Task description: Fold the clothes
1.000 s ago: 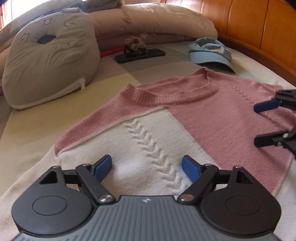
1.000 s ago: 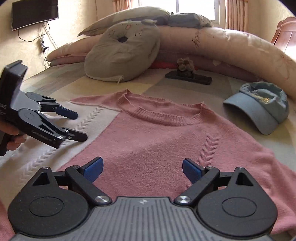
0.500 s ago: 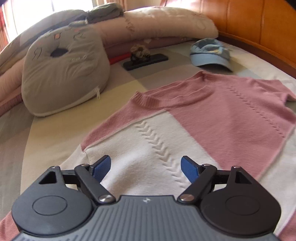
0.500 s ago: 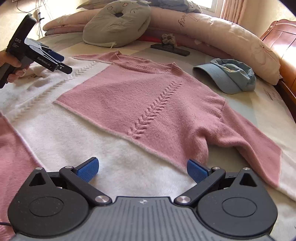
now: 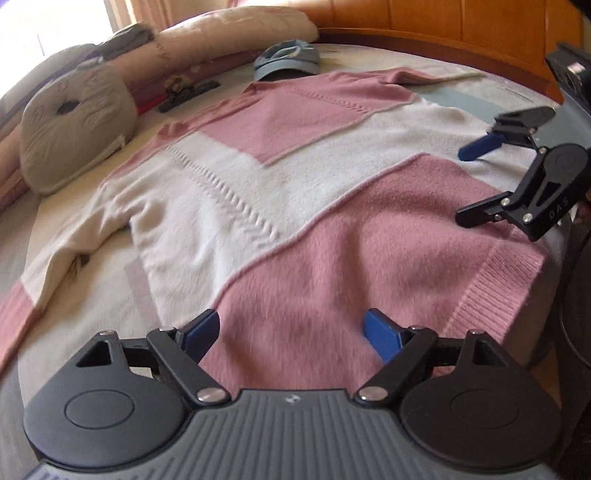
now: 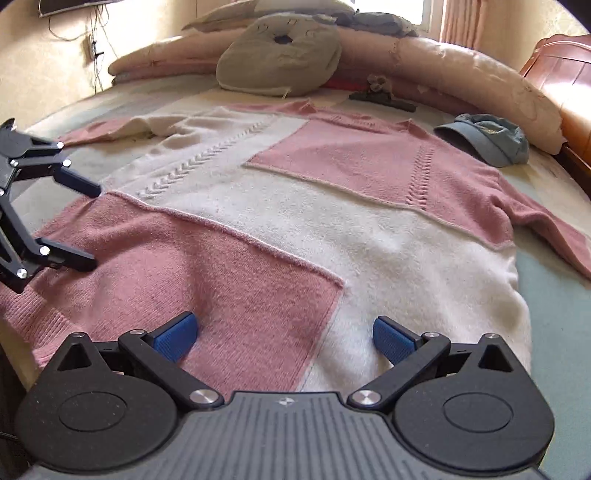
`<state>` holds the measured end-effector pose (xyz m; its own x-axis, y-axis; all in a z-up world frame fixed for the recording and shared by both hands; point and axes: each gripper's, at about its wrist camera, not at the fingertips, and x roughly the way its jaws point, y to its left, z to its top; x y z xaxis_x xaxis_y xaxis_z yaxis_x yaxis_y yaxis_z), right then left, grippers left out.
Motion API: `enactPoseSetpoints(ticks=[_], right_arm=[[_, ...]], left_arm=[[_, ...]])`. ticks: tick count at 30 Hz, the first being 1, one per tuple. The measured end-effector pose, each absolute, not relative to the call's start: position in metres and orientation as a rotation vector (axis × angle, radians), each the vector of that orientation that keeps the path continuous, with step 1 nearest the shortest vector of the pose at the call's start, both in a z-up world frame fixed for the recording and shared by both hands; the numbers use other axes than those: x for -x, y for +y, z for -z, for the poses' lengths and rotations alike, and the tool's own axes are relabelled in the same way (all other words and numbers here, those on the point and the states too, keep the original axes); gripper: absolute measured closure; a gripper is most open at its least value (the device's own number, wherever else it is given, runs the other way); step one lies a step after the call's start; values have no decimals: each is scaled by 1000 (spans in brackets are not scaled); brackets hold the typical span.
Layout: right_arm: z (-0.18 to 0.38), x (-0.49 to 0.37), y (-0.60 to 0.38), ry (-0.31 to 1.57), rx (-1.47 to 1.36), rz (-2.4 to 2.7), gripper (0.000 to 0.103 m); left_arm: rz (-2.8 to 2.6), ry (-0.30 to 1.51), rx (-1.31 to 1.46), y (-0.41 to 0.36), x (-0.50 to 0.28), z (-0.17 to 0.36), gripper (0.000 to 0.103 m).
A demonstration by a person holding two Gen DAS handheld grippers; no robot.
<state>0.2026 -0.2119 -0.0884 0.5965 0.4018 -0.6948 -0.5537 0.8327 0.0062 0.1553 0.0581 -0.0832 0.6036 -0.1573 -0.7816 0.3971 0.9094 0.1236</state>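
A pink and white block-knit sweater (image 5: 295, 177) lies flat and face up on the bed, its neck far away and its ribbed hem nearest me. My left gripper (image 5: 291, 325) hovers over the pink lower panel by the hem. Its jaws are opening, with nothing between the blue pads. My right gripper (image 6: 284, 325) hangs over the hem where pink meets white on the sweater (image 6: 295, 221). Its jaws are opening wide too, and they hold nothing. Each gripper shows in the other's view: the right gripper (image 5: 463, 186) at the sweater's right side, the left gripper (image 6: 92, 227) at its left.
A grey cat cushion (image 6: 280, 55), a long rolled quilt (image 6: 461, 74), a dark hair clip (image 6: 380, 99) and a blue cap (image 6: 487, 140) lie beyond the sweater's neck. A wooden headboard (image 5: 443, 33) runs along the bed's far right side. The bed edge is right under the hem.
Both grippers have drawn back from the sweater's chest to its hem, so the whole garment now shows. The right gripper's jaws have spread a little wider.
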Motion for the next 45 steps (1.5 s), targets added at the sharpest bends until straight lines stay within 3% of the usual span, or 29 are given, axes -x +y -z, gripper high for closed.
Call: enactPoseSetpoints(ticks=[3,10,16,19,24,30,35,38,42,45], right_arm=[[81,-191,-223,777,236,-576,0],[57,-205,-237,720,151,-516,0],[90,-230,-233,769,167,-456,0],[91,-215,-258,759,169,-477,0],[75,-199,-273,811,184,-468,0],[55,-193,-213,680,235,-604,0],[72,-226,-169,709,237,-571,0],[88,-214,-176,730,224,-549,0],[89,-182,-205,737,186,-552,0],[89,-172,-208,729,192,-535,0]], left_arm=[[300,911,-269,74,-142,75,16],[349,730,-295,35,-155,51,16],[380,786,-367,22,-164,89,15],[319,810,-397,46,-149,87,7],[313,879,-316,62,-147,73,10],[336,775,-271,42,-169,59,10],[316,847,-241,45,-181,81,9],[321,887,-132,66,-164,92,8],[337,931,-194,68,-156,79,9],[359,836,-129,72,-178,62,9]])
